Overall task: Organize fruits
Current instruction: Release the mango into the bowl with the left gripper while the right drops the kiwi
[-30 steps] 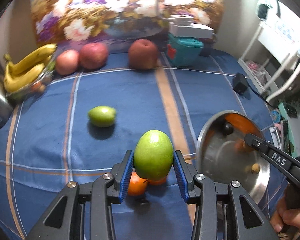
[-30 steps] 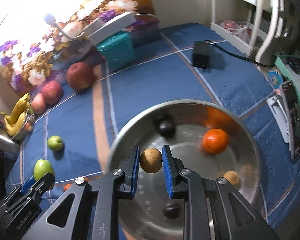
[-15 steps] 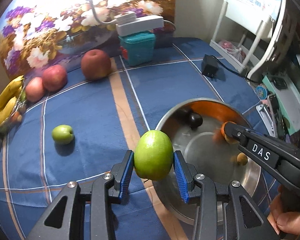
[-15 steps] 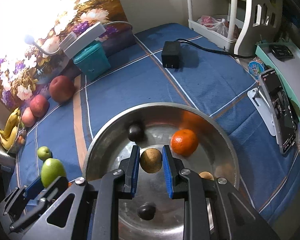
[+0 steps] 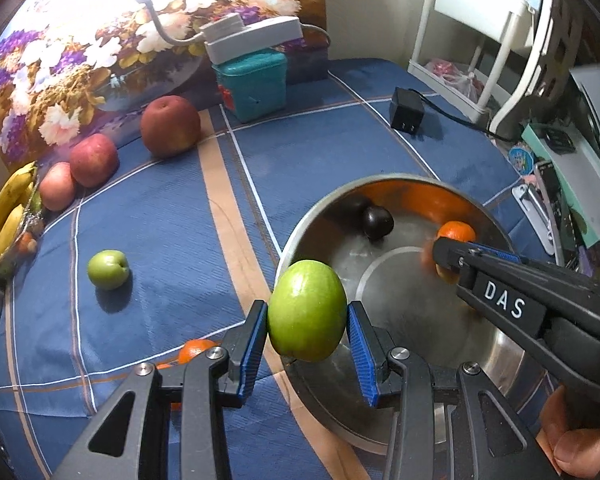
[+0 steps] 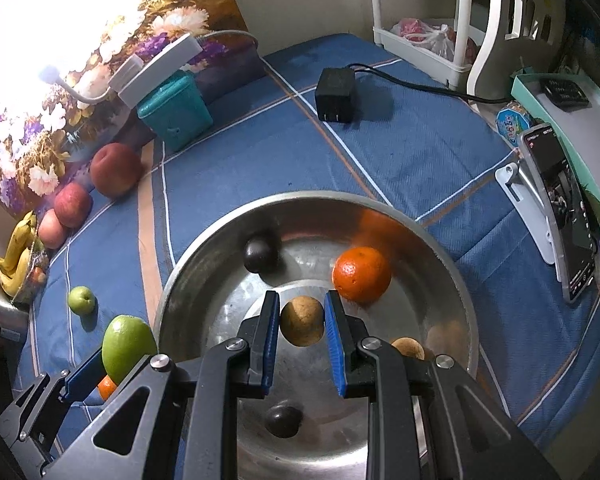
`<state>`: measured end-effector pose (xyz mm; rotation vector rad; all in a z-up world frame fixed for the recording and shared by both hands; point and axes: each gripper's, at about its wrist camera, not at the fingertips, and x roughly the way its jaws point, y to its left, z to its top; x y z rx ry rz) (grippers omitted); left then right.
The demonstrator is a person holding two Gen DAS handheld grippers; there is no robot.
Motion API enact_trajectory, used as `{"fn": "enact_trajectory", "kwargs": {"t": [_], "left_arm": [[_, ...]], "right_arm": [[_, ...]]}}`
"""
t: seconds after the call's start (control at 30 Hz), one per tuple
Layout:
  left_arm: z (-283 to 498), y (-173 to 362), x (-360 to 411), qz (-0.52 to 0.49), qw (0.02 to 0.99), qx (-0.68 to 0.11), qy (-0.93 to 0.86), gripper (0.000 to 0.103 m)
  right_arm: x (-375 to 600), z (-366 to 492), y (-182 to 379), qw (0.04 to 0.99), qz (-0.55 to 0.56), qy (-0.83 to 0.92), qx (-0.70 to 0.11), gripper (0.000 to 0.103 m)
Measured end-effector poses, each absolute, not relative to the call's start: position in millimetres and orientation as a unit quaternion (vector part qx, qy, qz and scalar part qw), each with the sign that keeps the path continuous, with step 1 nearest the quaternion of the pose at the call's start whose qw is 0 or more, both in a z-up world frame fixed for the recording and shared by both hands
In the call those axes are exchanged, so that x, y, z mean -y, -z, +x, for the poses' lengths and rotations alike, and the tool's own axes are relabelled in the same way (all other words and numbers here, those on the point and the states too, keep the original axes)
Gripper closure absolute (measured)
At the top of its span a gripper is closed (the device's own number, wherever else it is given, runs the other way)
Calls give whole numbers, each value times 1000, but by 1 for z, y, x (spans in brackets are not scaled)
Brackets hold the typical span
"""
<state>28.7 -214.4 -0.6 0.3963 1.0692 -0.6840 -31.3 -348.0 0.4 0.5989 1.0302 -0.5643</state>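
Observation:
My left gripper [image 5: 307,326] is shut on a large green fruit [image 5: 307,310], held over the near left rim of the steel bowl [image 5: 296,236]. In the right wrist view that green fruit [image 6: 127,346] shows just left of the bowl [image 6: 450,264]. My right gripper [image 6: 302,322] is shut on a small brown round fruit [image 6: 302,320] above the bowl's middle. In the bowl lie an orange [image 6: 361,274], two dark plums [image 6: 259,255] [image 6: 283,421] and another brown fruit [image 6: 408,347]. A small green fruit [image 5: 108,269] and an orange [image 5: 195,350] lie on the blue cloth.
Three red apples [image 5: 170,126] [image 5: 93,159] [image 5: 57,191] line the back by the flowered board, bananas [image 5: 4,216] at far left. A teal box [image 5: 252,82] with a white lamp, a black adapter [image 5: 406,115] and a phone on a stand [image 6: 560,208] sit around the bowl.
My left gripper has carried the green fruit to the right, from over the cloth to the bowl's rim. The right gripper has drifted slightly over the bowl, still holding the brown fruit.

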Motion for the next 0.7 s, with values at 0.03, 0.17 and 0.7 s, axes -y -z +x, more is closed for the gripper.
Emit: {"fn": "enact_trajectory", "kwargs": {"t": [0.03, 0.17, 0.7], "left_arm": [[28, 1, 215, 186, 786, -496, 318, 60], [24, 5, 219, 194, 784, -495, 320, 60], [24, 16, 221, 193, 778, -509, 315, 60]], "right_arm": [[348, -31, 1, 789, 279, 262, -480, 79], [349, -32, 4, 787, 281, 261, -483, 79], [349, -29, 8, 782, 278, 258, -494, 79]]}}
